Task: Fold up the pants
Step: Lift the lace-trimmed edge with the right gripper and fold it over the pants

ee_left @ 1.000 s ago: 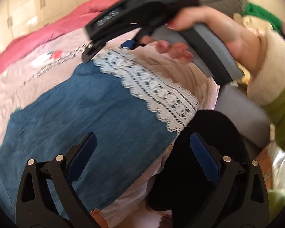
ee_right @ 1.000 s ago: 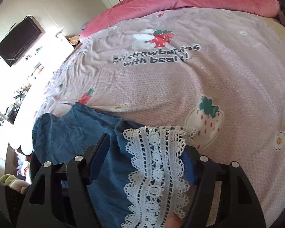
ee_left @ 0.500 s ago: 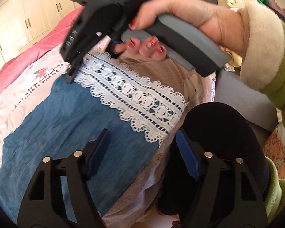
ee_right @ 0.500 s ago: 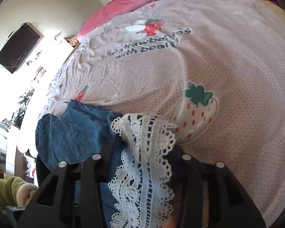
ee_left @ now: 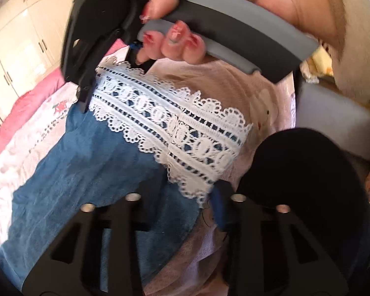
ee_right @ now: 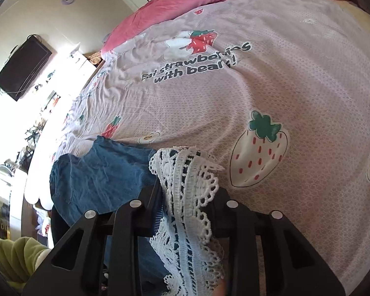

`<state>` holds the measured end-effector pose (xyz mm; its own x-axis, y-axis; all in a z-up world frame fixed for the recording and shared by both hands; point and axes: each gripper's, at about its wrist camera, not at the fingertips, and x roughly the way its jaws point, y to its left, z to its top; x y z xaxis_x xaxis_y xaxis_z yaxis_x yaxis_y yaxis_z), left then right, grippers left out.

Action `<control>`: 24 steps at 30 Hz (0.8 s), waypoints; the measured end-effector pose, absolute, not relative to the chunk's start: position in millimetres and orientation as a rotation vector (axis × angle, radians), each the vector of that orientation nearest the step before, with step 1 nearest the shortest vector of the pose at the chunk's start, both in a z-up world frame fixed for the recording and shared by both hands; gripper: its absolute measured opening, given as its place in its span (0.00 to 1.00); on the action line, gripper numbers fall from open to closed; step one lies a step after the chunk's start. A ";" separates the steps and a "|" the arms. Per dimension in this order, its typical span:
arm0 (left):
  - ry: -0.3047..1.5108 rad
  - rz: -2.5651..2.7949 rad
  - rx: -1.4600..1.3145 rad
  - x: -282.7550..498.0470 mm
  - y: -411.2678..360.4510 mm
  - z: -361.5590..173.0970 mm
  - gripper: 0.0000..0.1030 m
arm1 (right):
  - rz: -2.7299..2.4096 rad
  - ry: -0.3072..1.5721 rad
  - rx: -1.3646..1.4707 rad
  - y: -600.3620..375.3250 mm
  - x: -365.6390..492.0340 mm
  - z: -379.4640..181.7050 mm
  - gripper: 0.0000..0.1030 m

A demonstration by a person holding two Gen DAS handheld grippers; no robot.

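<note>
Your blue denim pants with a white lace hem band (ee_left: 91, 172) lie spread on the pink strawberry-print bed sheet (ee_right: 296, 93), hem end near you, and no finished fold shows, so most of the folding looks undone. Your right hand-held gripper (ee_right: 185, 212) is clenched on the white lace hem (ee_right: 185, 185). Your left hand-held gripper (ee_left: 180, 194) sits at the lace's near corner, jaws drawn close around it; whether it grips, you cannot tell. Only the left view shows the hem's whole width; only the right shows the pants' far end.

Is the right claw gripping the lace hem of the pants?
Yes, the right claw is shut on the white lace hem, which bunches between its fingers.
</note>
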<state>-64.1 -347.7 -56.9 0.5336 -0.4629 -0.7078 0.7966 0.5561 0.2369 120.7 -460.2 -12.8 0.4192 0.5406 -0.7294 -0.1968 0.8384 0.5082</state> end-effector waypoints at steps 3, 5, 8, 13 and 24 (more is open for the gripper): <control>0.667 -0.837 0.499 -57.2 -333.6 -46.6 0.11 | 0.468 1.038 0.363 -456.3 118.4 -5.3 0.25; 0.684 -0.855 0.442 -53.4 -325.4 -42.2 0.11 | 0.464 1.035 0.357 -452.9 116.9 1.1 0.25; 0.698 -0.871 0.353 -53.7 -308.6 -32.2 0.11 | 0.455 1.033 0.345 -445.2 116.9 10.8 0.25; 0.712 -0.869 0.205 -47.9 -270.5 -15.8 0.11 | 0.437 1.039 0.328 -420.4 121.8 25.4 0.25; 0.765 -0.784 -0.027 -47.8 -174.7 -13.7 0.11 | 0.434 1.117 0.232 -312.5 145.3 27.7 0.25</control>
